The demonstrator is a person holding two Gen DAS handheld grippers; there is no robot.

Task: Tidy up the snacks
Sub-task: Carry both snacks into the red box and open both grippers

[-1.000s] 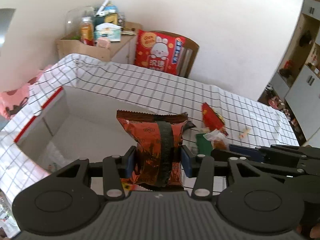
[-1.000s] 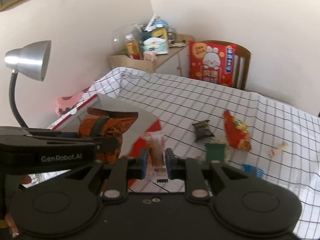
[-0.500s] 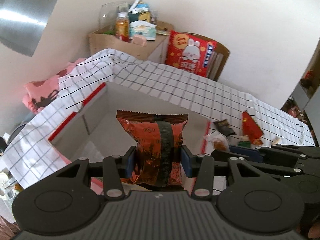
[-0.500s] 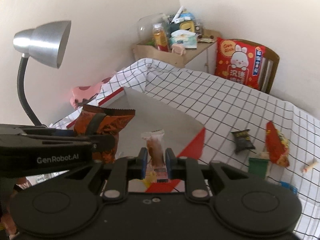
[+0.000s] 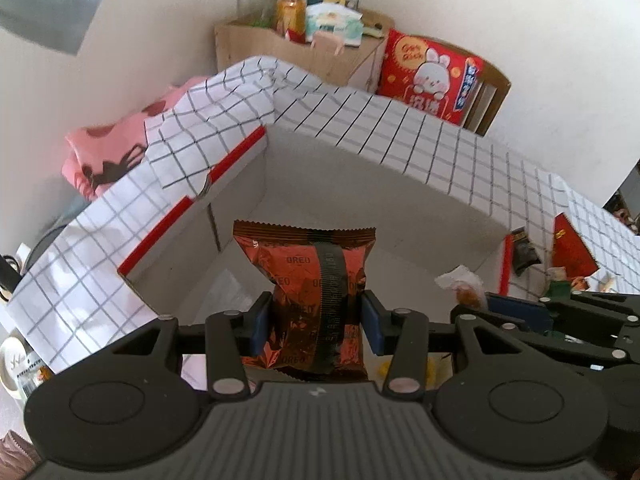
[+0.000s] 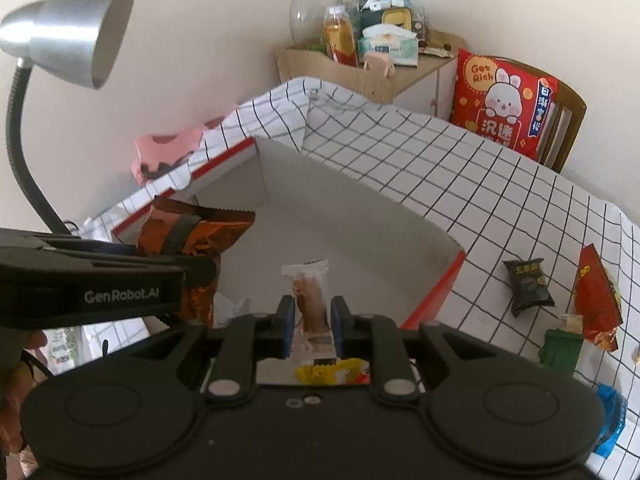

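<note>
My left camera looked down past my left gripper (image 5: 316,322) into the open white box (image 5: 360,184) with red-edged flaps, and it alone showed a pale wrapper lying on the box floor (image 5: 230,292) and a yellow packet (image 5: 386,368) low beside my right-hand pad. At its right edge it caught my right gripper (image 5: 516,310) only from the side, with its snack's crinkled clear end poking out (image 5: 460,286).

My right camera gave what the left could not: the silver desk lamp (image 6: 68,28) on its bent neck, the full spread of the checked tablecloth (image 6: 460,168), and the snacks lying loose on it, well apart from the box — a small black packet (image 6: 528,286), a red pouch (image 6: 596,300), a green pack (image 6: 560,350) and a blue wrapper (image 6: 610,420) at the frame's edge.

The orange-brown Oreo bag (image 5: 308,280) stood upright between my left fingers (image 5: 260,322), which pinched its lower half from both sides; its sealed top rose above the pads, over the box's interior. In my right gripper (image 6: 310,330) a slim clear-wrapped stick snack (image 6: 308,300) stood upright too, squeezed narrowly between the blue pads (image 6: 286,328), its top end sticking up over the box floor.
</note>
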